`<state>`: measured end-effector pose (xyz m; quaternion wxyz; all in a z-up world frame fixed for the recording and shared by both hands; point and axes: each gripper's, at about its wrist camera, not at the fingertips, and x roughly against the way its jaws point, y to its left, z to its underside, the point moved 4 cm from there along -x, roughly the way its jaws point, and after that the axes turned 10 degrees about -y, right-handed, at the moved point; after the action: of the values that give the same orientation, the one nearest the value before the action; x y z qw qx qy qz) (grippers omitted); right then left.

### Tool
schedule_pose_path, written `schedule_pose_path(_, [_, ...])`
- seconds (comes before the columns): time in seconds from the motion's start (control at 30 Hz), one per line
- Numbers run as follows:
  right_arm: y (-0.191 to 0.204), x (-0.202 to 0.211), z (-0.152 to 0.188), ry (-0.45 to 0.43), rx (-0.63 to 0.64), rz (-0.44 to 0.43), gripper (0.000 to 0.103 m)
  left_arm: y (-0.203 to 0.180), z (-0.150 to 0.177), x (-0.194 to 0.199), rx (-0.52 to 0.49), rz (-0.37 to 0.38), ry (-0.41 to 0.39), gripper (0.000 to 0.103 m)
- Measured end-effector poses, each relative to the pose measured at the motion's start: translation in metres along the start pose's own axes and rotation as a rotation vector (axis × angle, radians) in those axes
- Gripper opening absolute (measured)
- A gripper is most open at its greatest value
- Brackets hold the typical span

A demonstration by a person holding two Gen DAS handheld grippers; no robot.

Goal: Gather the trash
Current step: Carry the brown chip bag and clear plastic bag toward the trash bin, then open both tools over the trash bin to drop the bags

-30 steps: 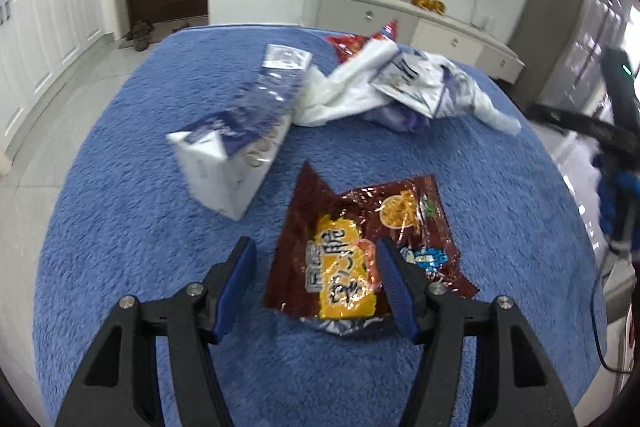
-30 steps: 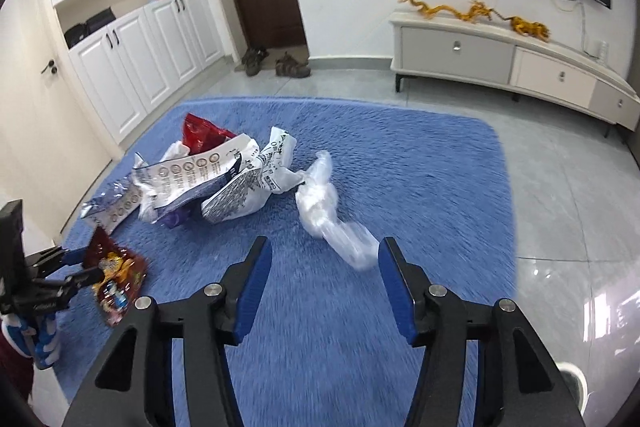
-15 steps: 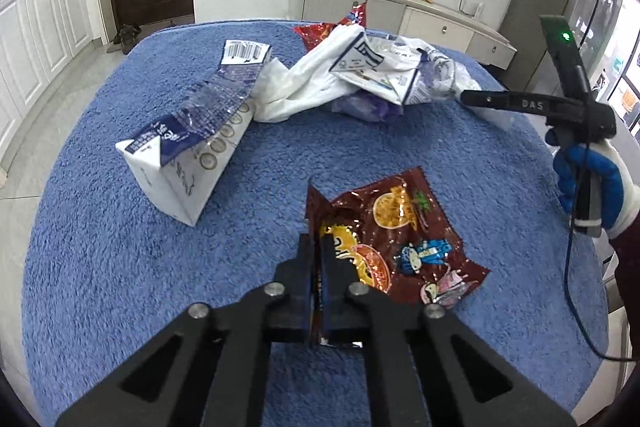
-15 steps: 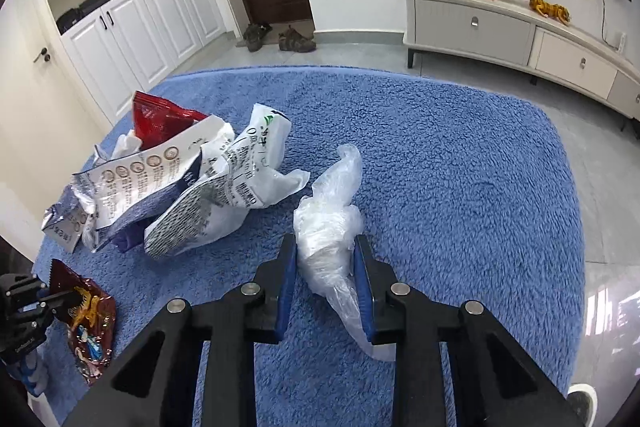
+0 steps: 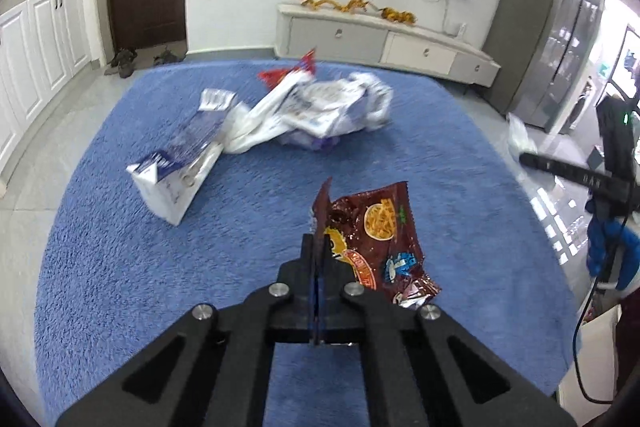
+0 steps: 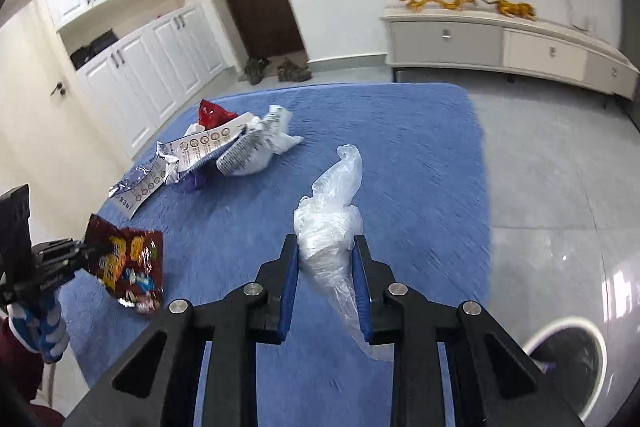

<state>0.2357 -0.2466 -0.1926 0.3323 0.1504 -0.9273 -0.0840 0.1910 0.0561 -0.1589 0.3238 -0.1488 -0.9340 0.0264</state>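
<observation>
My left gripper is shut on the edge of a brown snack wrapper, which hangs lifted above the blue rug. The right wrist view shows that same wrapper dangling from the left gripper at the left edge. My right gripper is shut on a crumpled clear plastic bag, raised off the rug. In the left wrist view the right gripper is a dark bar at the far right, held by a blue-gloved hand; its fingertips are blurred.
A heap of white and printed wrappers with a red packet lies mid-rug, beside a white and blue carton. The same heap shows in the right wrist view. A white-rimmed bin stands on the grey floor at the lower right. A low cabinet lines the wall.
Both grippers went from open to shut, the left on the snack wrapper and the right on the clear bag. Both pieces have since been lifted off the rug, and the views have pulled back.
</observation>
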Motion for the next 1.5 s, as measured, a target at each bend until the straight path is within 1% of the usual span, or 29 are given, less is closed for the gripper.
schedule_pose_path(0.13, [-0.032, 0.034, 0.020, -0.022, -0.080, 0.048, 0.025, -0.031, -0.007, 0.010, -0.029, 0.050, -0.033, 0.000])
schedule_pose_path(0.2, [-0.051, 0.054, 0.032, -0.040, -0.129, 0.078, 0.025, -0.046, -0.010, 0.013, -0.050, 0.078, -0.040, 0.000])
schedule_pose_path(0.33, [-0.080, 0.085, 0.050, -0.063, -0.181, 0.133, 0.025, -0.085, -0.016, 0.009, -0.096, 0.126, -0.043, 0.000])
schedule_pose_path(0.43, [-0.100, 0.103, 0.063, -0.069, -0.213, 0.176, 0.025, -0.115, -0.020, 0.002, -0.134, 0.159, -0.035, 0.000])
schedule_pose_path(0.63, [-0.145, 0.135, 0.094, -0.082, -0.282, 0.247, 0.025, -0.189, -0.024, -0.022, -0.252, 0.228, -0.008, 0.000])
schedule_pose_path(0.73, [-0.165, 0.145, 0.108, -0.086, -0.320, 0.273, 0.025, -0.233, -0.025, -0.043, -0.317, 0.251, 0.018, 0.000])
schedule_pose_path(0.93, [-0.203, 0.158, 0.141, -0.079, -0.399, 0.323, 0.025, -0.309, -0.019, -0.080, -0.428, 0.277, 0.067, 0.000])
schedule_pose_path(1.0, [-0.217, 0.159, 0.153, -0.073, -0.433, 0.339, 0.026, -0.337, -0.015, -0.095, -0.462, 0.287, 0.095, 0.000])
schedule_pose_path(1.23, [-0.252, 0.149, 0.185, -0.038, -0.511, 0.367, 0.026, -0.419, 0.008, -0.147, -0.563, 0.290, 0.190, 0.001])
schedule_pose_path(1.37, [-0.268, 0.142, 0.195, -0.026, -0.543, 0.378, 0.026, -0.453, 0.024, -0.171, -0.595, 0.286, 0.227, 0.001])
schedule_pose_path(1.5, [-0.277, 0.136, 0.197, -0.020, -0.554, 0.397, 0.028, -0.480, 0.041, -0.195, -0.615, 0.274, 0.253, 0.002])
